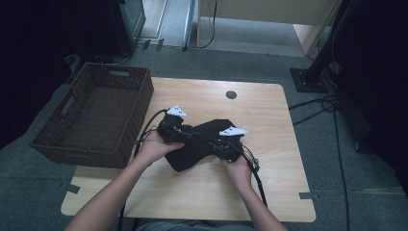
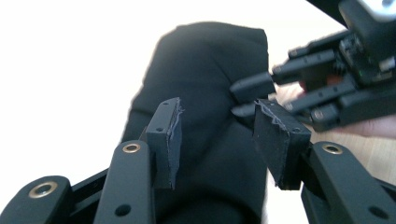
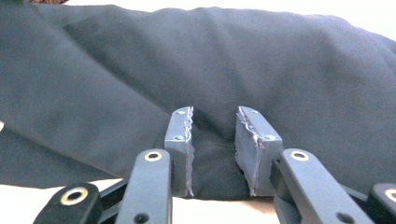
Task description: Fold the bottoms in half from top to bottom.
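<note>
Black cloth [image 1: 197, 144] bunched at frame centre on the counter [image 1: 269, 159], both tongs, left [image 2: 217, 135] and right [image 3: 214, 149], spread astride folds without pinching, probably to regrasp for folding.

high view: dim, dark corners | gripper views: background blown white — soft focus

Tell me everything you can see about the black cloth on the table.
The black cloth is a soft, matte fabric, bunched and loosely folded, with long smooth creases. It lies flat on the wooden table, near its middle, right of the brown woven basket. The left tongs stand open over it, pads apart from the fabric. The right tongs sit at its near edge with a fold between the pads; whether they pinch is unclear.
</note>
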Demonstrator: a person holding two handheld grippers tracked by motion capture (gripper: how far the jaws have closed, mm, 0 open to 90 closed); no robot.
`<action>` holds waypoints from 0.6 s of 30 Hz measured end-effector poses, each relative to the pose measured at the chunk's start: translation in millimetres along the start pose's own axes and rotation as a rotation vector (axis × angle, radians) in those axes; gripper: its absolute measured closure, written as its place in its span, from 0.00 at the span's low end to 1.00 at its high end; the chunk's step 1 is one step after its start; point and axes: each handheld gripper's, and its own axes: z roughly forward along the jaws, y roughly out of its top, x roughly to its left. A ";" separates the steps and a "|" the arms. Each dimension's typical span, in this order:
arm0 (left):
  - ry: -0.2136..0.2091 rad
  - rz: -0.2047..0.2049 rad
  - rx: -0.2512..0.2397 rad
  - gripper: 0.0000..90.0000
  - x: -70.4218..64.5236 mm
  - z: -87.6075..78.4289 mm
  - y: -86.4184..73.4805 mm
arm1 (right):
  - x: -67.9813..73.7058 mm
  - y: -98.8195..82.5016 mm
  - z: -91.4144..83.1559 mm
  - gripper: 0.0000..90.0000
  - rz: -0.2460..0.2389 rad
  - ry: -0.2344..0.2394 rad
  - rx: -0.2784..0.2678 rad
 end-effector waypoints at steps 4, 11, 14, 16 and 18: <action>0.023 -0.018 0.009 0.58 12.4 0.2 2.1 | 4.9 1.9 -3.3 0.74 0.008 0.012 -0.004; 0.052 -0.046 0.036 0.60 29.7 7.9 -3.0 | 22.6 8.7 -4.9 0.72 -0.030 0.041 -0.039; 0.060 -0.053 0.036 0.60 34.2 9.2 -4.4 | 27.1 7.3 -2.3 0.71 -0.044 0.049 -0.013; 0.068 -0.048 0.040 0.59 36.5 10.3 -6.0 | 27.5 3.5 -1.0 0.70 -0.049 0.052 0.000; 0.069 -0.048 0.041 0.57 38.0 11.8 -8.2 | 27.3 -0.4 0.6 0.69 -0.046 0.054 0.009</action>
